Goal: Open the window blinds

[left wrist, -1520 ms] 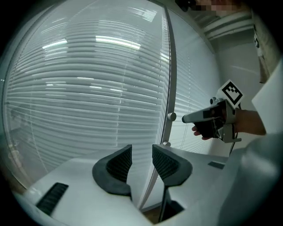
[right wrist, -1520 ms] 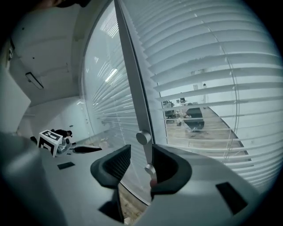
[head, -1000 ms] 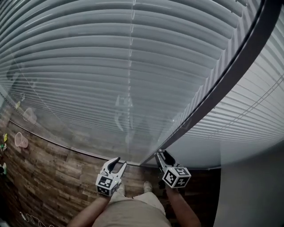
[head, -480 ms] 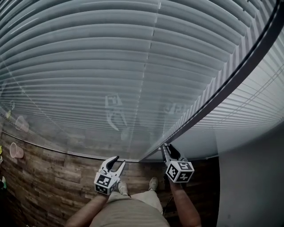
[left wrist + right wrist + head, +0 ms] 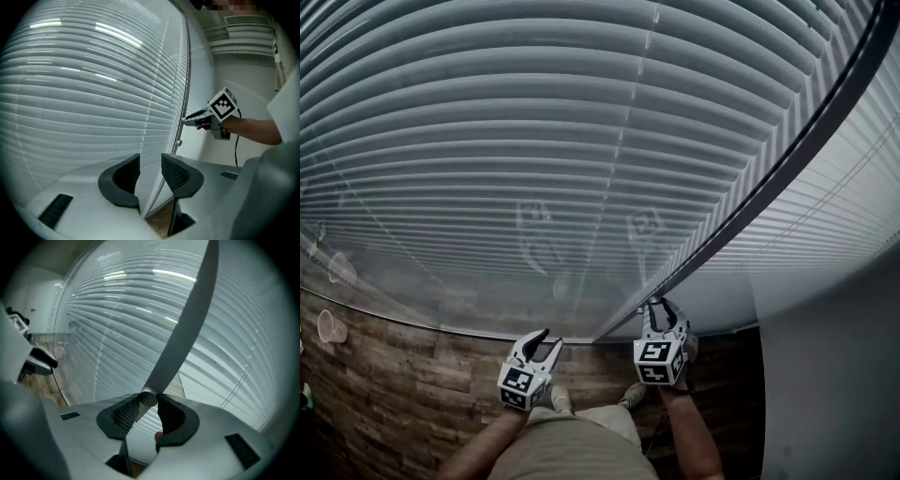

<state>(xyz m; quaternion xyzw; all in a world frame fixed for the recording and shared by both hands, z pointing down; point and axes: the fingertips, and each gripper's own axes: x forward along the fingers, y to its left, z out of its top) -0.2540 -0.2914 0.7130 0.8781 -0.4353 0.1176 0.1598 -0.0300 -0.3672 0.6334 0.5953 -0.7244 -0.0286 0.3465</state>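
Right tongs (image 5: 662, 311) rolled, just closed onto wand (image 5: 187, 324) | left tongs (image 5: 549, 339) apart

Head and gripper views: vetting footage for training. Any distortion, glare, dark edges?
Head view: fisheye bows the blinds, faint ghost reflections low down. Left gripper view: bright light streaks on upper slats, black corners. Right gripper view: black corners, wand sharp.

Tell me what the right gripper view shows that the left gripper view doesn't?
Only the right gripper view: the wand pinched in the right gripper, whose jaws have just been closing. Only the left gripper view: the left gripper, jaws apart gripping nothing, and the person's forearm. Both: the blinds.
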